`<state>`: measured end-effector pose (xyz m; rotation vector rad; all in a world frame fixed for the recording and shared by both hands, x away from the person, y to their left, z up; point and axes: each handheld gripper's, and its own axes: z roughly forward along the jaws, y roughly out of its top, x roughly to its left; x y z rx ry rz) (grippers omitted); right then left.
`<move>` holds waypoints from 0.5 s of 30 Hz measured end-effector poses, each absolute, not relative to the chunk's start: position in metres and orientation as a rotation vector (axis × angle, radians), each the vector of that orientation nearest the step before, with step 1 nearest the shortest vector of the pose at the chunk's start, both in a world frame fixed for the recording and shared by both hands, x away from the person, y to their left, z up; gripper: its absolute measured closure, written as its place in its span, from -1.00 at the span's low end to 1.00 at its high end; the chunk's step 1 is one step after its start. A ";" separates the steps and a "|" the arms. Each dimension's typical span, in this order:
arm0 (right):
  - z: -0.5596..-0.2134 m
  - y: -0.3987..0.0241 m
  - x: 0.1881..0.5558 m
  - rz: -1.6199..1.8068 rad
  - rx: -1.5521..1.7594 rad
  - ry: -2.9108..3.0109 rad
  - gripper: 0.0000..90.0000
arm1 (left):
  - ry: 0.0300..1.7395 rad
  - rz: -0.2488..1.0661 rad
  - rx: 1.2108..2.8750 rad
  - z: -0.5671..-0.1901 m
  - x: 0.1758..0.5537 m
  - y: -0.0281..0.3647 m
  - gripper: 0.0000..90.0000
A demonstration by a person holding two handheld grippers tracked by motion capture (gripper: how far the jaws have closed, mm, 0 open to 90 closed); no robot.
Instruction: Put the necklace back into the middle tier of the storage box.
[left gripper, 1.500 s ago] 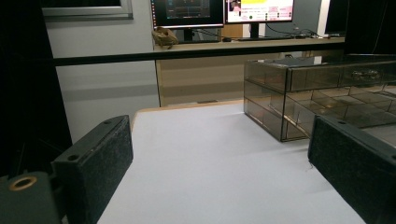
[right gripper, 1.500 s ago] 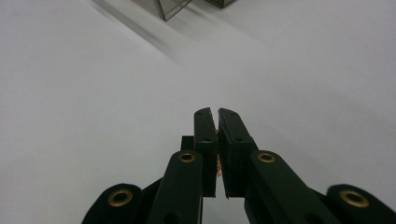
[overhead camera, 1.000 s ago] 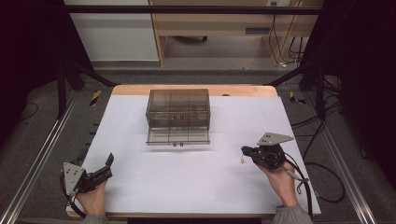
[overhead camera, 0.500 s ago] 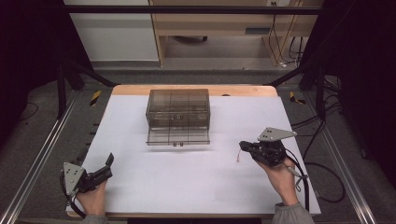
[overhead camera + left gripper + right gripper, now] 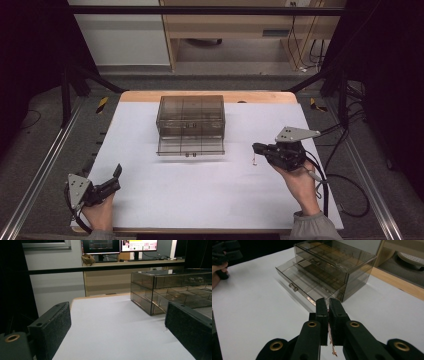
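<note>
A smoky clear drawer box [image 5: 191,117] stands mid-table, its bottom drawer [image 5: 190,146] pulled out toward me. My right gripper [image 5: 256,147] hovers right of the drawer, shut on a thin gold-coloured chain [image 5: 254,160] that dangles below the jaws. In the right gripper view the jaws [image 5: 328,302] are pressed together with the chain [image 5: 331,342] hanging between them, pointing at the open drawer [image 5: 304,282]. My left gripper [image 5: 118,172] rests open at the front left, with nothing between its fingers [image 5: 57,320]; the box [image 5: 175,290] lies ahead to its right.
White paper [image 5: 200,190] covers the table, with a wooden strip [image 5: 210,96] along the far edge. Metal rails [image 5: 45,165] run down both sides. Cables [image 5: 340,175] trail off to the right. A desk with monitors [image 5: 120,246] stands beyond the table.
My right gripper has shifted a little to the left and away from me, toward the open drawer, carrying the chain. The left gripper has stayed put.
</note>
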<state>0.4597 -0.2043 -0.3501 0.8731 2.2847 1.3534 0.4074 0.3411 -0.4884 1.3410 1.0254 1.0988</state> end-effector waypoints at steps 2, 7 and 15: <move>-0.347 -0.203 0.460 1.364 0.872 2.281 0.93 | 1.026 1.098 1.341 -0.488 0.407 0.341 -0.86; -0.331 -0.195 0.463 1.376 0.843 2.272 0.93 | 1.027 1.099 1.342 -0.488 0.408 0.341 -0.86; -0.316 -0.183 0.471 1.395 0.807 2.270 0.93 | 1.028 1.097 1.342 -0.488 0.408 0.341 -0.85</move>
